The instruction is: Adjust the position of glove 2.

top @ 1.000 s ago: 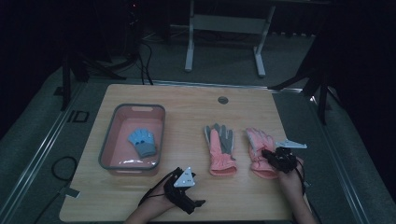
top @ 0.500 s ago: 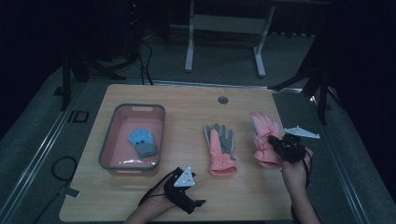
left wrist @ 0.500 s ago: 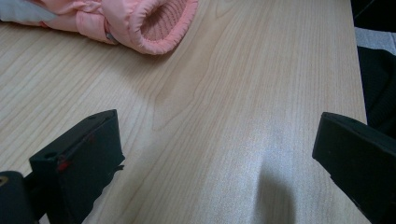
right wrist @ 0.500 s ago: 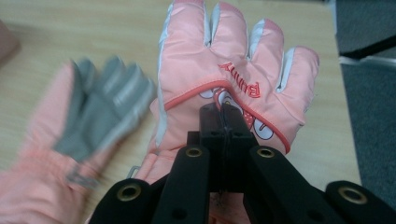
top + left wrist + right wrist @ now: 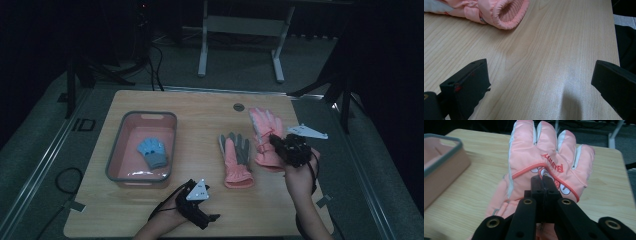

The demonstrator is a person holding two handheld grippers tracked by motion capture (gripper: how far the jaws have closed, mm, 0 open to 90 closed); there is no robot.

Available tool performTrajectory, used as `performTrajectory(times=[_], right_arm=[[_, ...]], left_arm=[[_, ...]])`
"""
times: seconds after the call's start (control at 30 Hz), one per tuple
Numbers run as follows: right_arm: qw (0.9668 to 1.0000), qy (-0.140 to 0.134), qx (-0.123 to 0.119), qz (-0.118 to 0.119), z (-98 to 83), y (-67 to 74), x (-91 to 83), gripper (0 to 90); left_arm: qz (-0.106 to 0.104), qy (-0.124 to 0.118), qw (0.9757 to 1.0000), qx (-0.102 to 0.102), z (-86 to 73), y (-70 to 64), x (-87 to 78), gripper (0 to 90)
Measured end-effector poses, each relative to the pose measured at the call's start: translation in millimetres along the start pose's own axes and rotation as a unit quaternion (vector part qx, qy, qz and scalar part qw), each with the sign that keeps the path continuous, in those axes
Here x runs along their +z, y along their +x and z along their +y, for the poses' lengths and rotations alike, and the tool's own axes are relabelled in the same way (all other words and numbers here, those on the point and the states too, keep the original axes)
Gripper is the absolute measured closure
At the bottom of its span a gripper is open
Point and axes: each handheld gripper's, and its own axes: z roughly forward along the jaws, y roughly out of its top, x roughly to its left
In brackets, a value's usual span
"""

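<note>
Two hand-held grippers, black bodies.
Left gripper (image 5: 212, 218): grey three-cornered top plate, black cable, red marks on one jaw. Right gripper (image 5: 543, 180): same plate, brass-ringed screw holes along black linkage arms.

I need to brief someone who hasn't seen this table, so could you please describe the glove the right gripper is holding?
On the wooden table, look right of the pink bin. Two pink gloves are there; yours is the right-hand pink glove, pinched in the right gripper. Unlike the flat pink glove, which shows a grey palm, it is lifted and bears red lettering.
</note>
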Motion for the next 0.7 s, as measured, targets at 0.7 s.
performTrajectory(times=[0.7], right_arm=[[0.9992, 0.039, 0.006, 0.008, -17.8, 63.1, 45.0, 89.3]], left_arm=[[-0.001, -0.003, 1.0, 0.001, -0.5, -0.1, -0.3, 1.6]])
